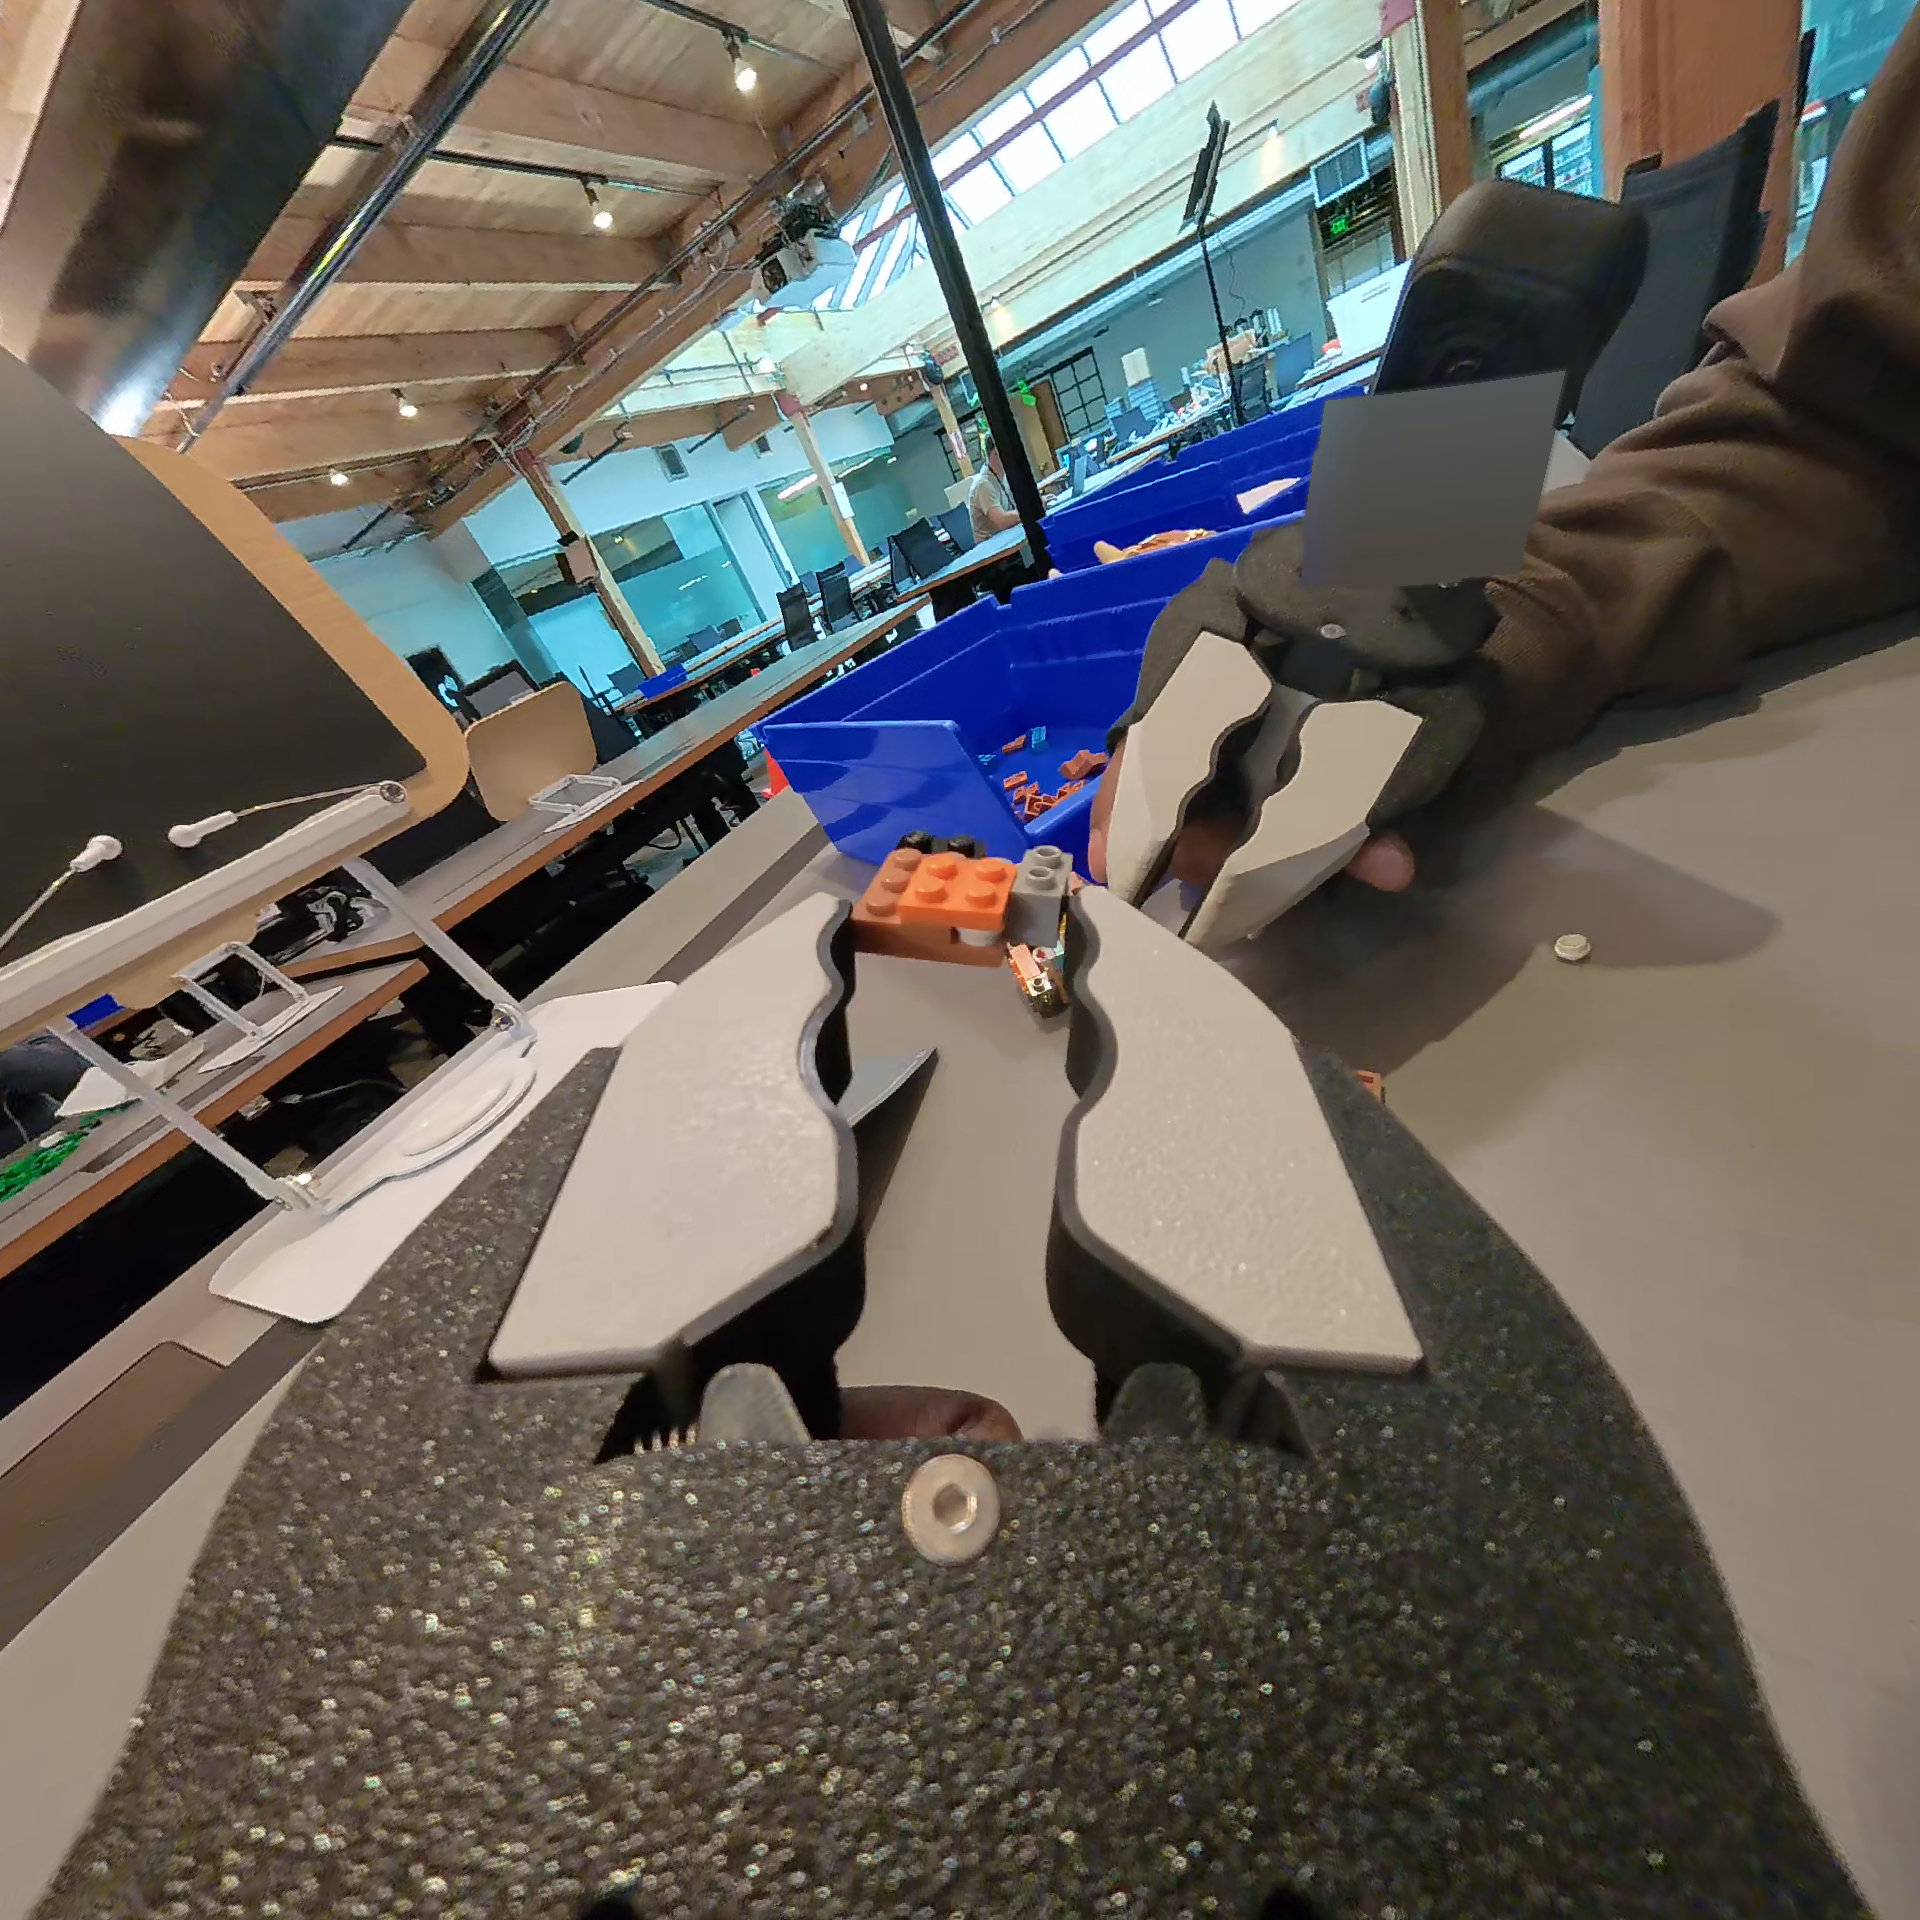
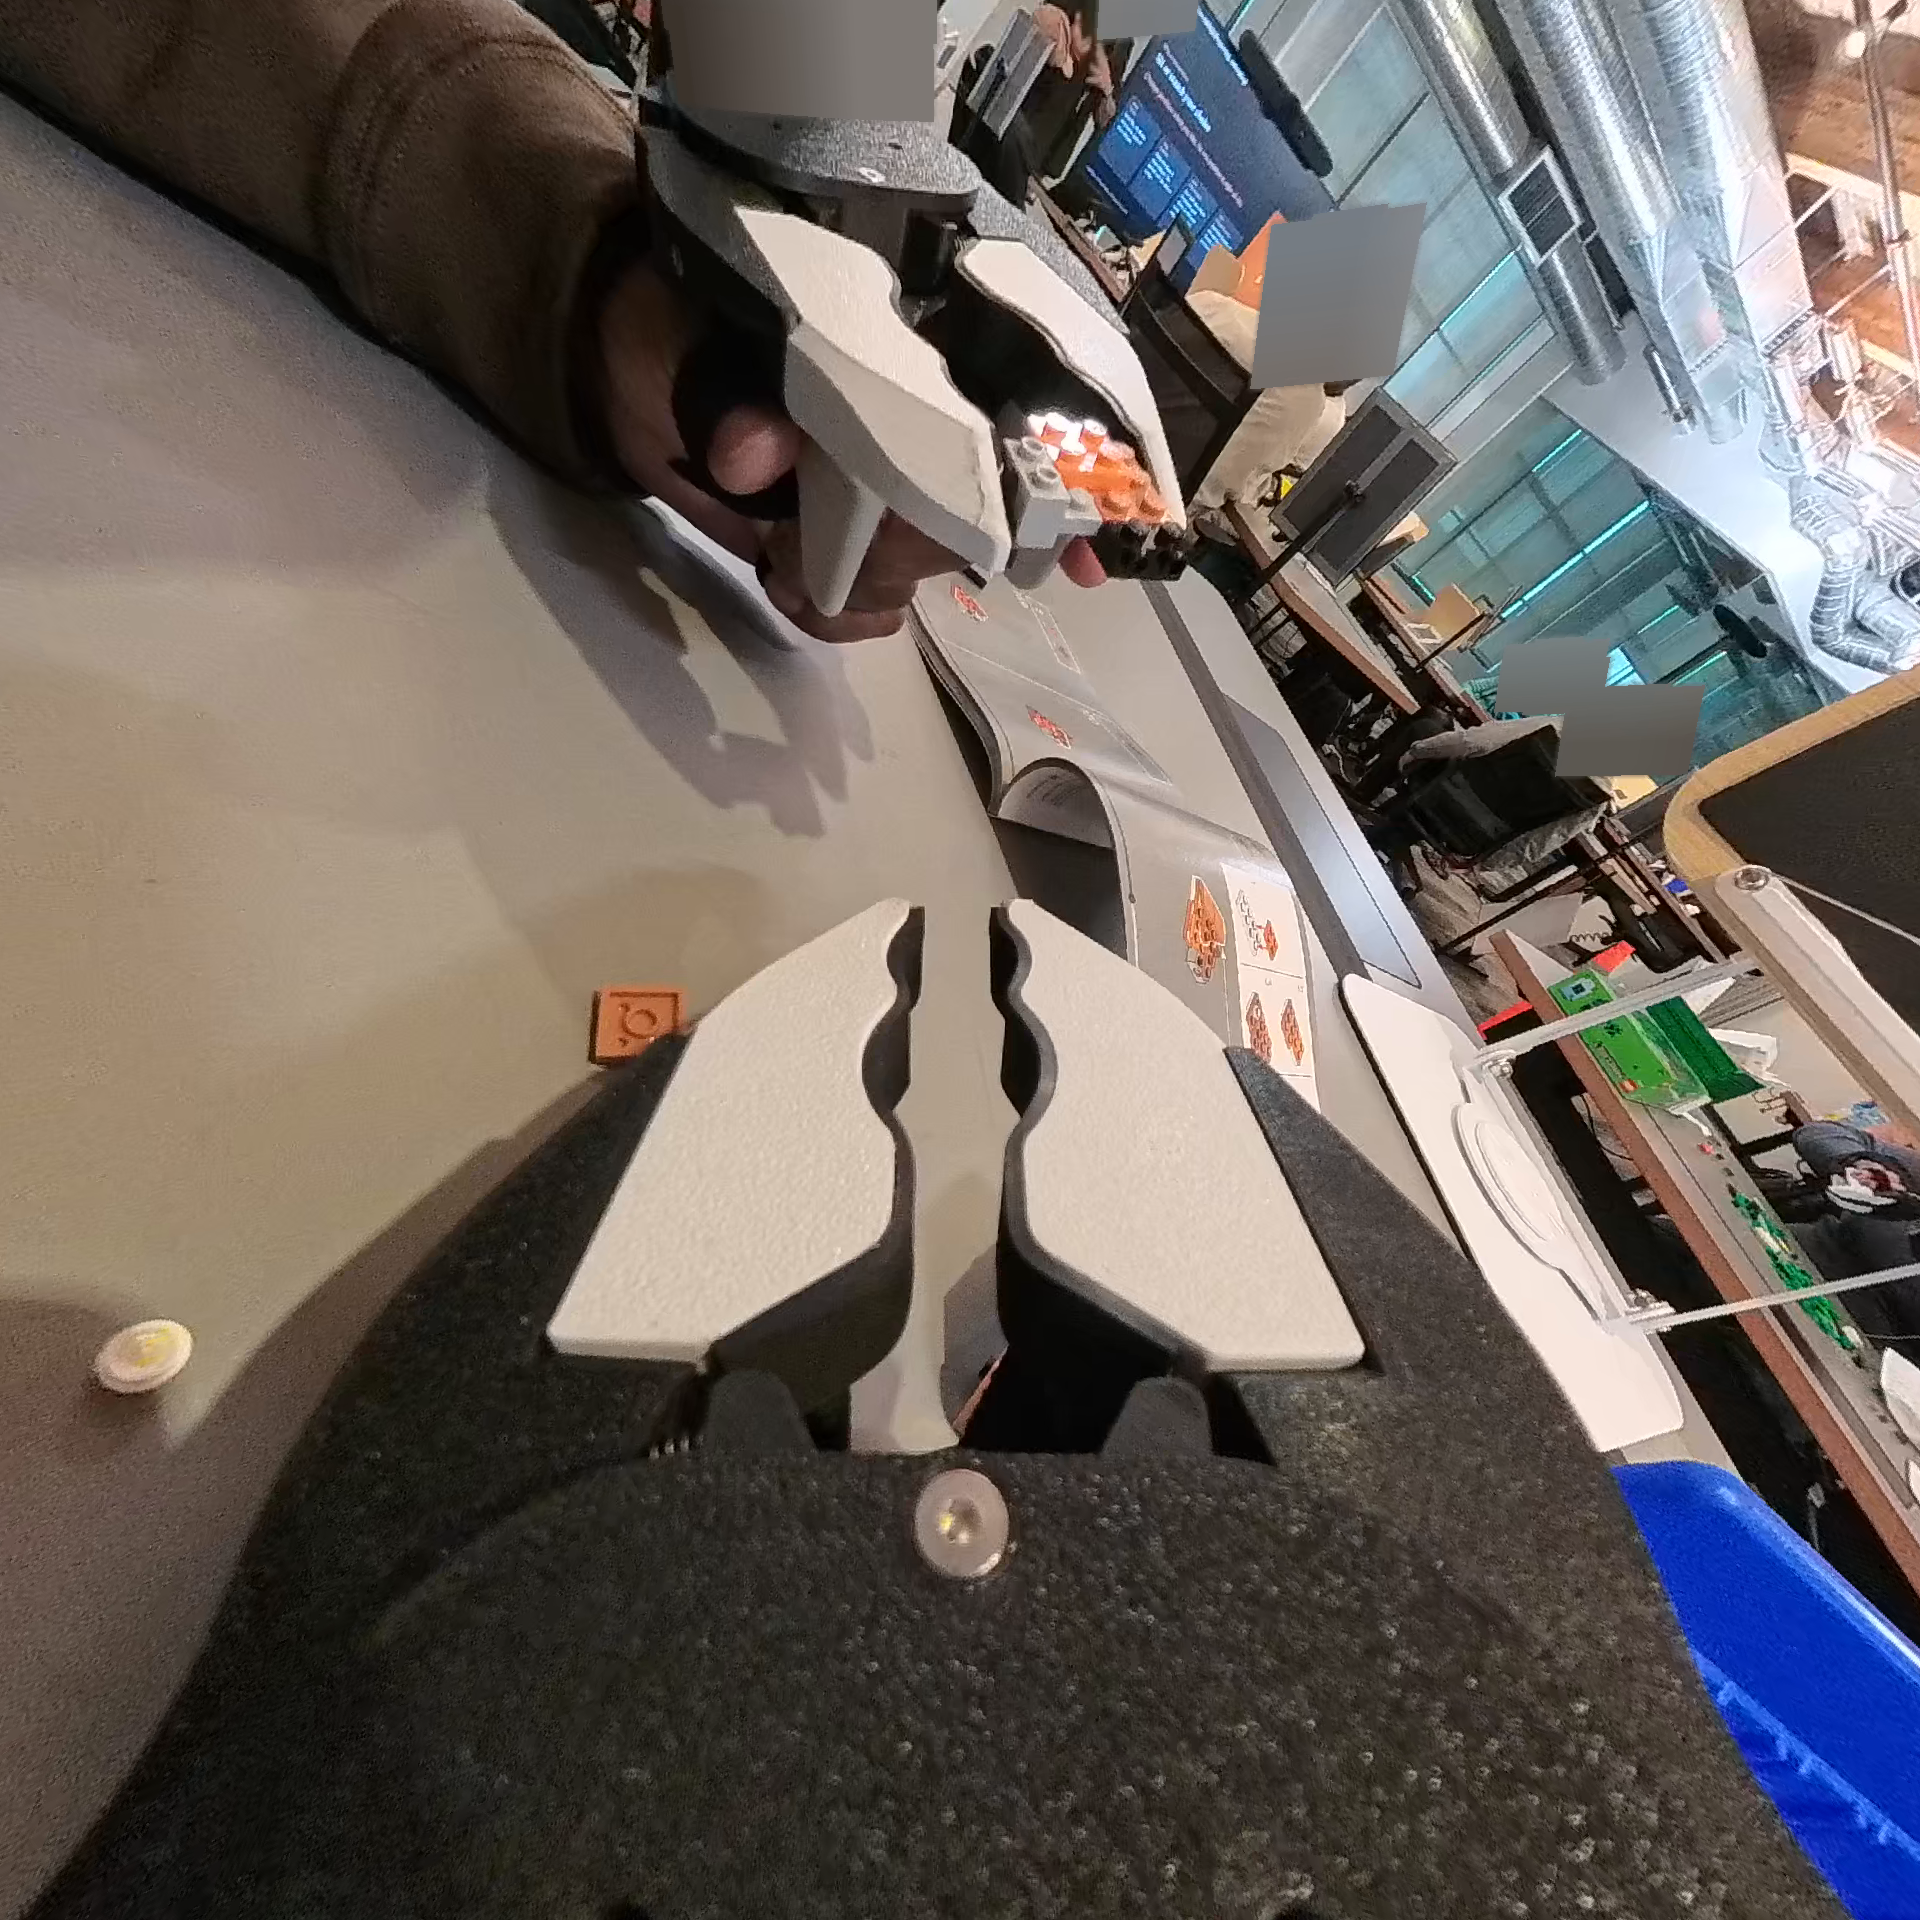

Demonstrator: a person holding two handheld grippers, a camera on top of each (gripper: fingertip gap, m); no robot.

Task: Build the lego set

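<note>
While the left gripper (image 1: 961, 920) pinches the lego assembly (image 1: 951, 894) between its fingertips, holding it off the grey table (image 1: 1662, 1143), the right gripper (image 2: 956, 920) has nothing in it: jaws nearly together, narrow gap, empty.

Assembly: orange and brown plates, grey brick on one end, black pieces behind.

Left wrist view only: blue parts bin (image 1: 914, 748) just past the assembly, loose brown and blue bricks inside, more blue bins behind it. Right gripper's tips sit just beside the assembly; can't tell if they touch.

Right wrist view only: open instruction booklet (image 2: 1143, 831) on the table below the left gripper, brown tile (image 2: 634, 1023) by the right gripper's left finger, small white round piece (image 2: 143, 1354) further left on the table.
</note>
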